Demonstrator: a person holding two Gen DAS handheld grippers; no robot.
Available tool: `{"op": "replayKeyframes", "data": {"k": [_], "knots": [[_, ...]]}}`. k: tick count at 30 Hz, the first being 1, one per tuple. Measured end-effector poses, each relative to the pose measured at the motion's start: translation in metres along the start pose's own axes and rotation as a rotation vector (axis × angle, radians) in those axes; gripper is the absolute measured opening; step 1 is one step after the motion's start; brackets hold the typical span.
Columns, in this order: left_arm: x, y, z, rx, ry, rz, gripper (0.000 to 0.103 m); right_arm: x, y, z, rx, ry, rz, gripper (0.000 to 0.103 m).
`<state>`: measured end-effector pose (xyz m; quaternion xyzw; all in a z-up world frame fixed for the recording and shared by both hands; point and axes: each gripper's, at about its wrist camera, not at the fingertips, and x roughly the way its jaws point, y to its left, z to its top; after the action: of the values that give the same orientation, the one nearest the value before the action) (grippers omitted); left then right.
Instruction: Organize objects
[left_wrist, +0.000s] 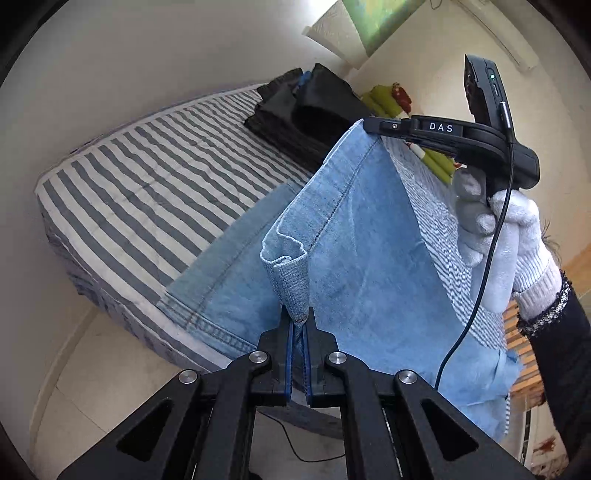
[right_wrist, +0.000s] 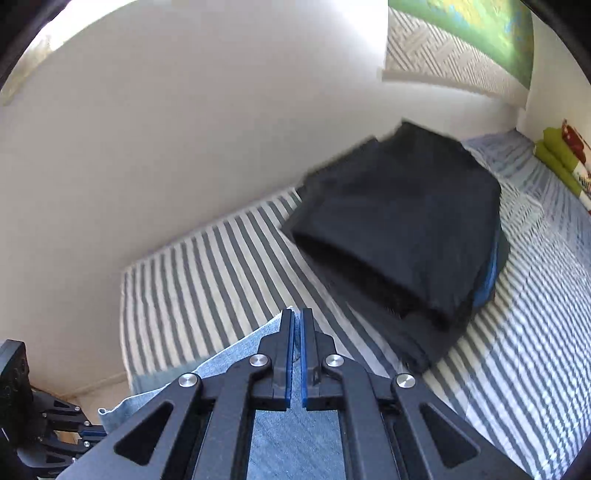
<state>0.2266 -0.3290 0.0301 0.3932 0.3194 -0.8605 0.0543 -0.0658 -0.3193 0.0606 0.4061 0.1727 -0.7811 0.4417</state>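
A pair of light blue jeans (left_wrist: 362, 258) hangs lifted over the striped bed (left_wrist: 147, 177). My left gripper (left_wrist: 298, 325) is shut on a bunched fold of the jeans' edge. My right gripper (left_wrist: 369, 123) shows in the left wrist view, held by a white-gloved hand (left_wrist: 509, 236), and is shut on the jeans' upper corner. In the right wrist view the right gripper (right_wrist: 297, 321) is shut with the denim (right_wrist: 288, 435) between and under its fingers. One leg end lies on the bed's edge. A stack of folded dark clothes (right_wrist: 399, 229) lies on the bed beyond.
The dark stack (left_wrist: 303, 110) sits by the wall at the bed's far side. A green and red plush toy (left_wrist: 384, 99) lies near the head of the bed. White walls run along the bed. Pale floor lies below left. A wooden slatted frame (left_wrist: 524, 354) shows at right.
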Motion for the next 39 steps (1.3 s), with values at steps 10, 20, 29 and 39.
{"op": "replayKeyframes", "data": {"k": [10, 20, 29, 39], "knots": [[0.048, 0.057, -0.009, -0.056, 0.131, 0.043, 0.004, 0.114, 0.008, -0.015, -0.017, 0.195, -0.097, 0.002], [0.035, 0.053, -0.002, -0.031, 0.081, 0.044, 0.004, 0.128, -0.012, -0.01, 0.093, 0.185, -0.114, 0.002], [0.045, 0.069, -0.001, -0.064, 0.166, 0.061, 0.018, 0.068, -0.039, -0.01, 0.105, 0.179, -0.083, 0.017], [-0.002, 0.02, 0.007, 0.061, 0.082, 0.178, 0.032, -0.188, -0.13, -0.157, 0.36, 0.047, -0.209, 0.026]]}}
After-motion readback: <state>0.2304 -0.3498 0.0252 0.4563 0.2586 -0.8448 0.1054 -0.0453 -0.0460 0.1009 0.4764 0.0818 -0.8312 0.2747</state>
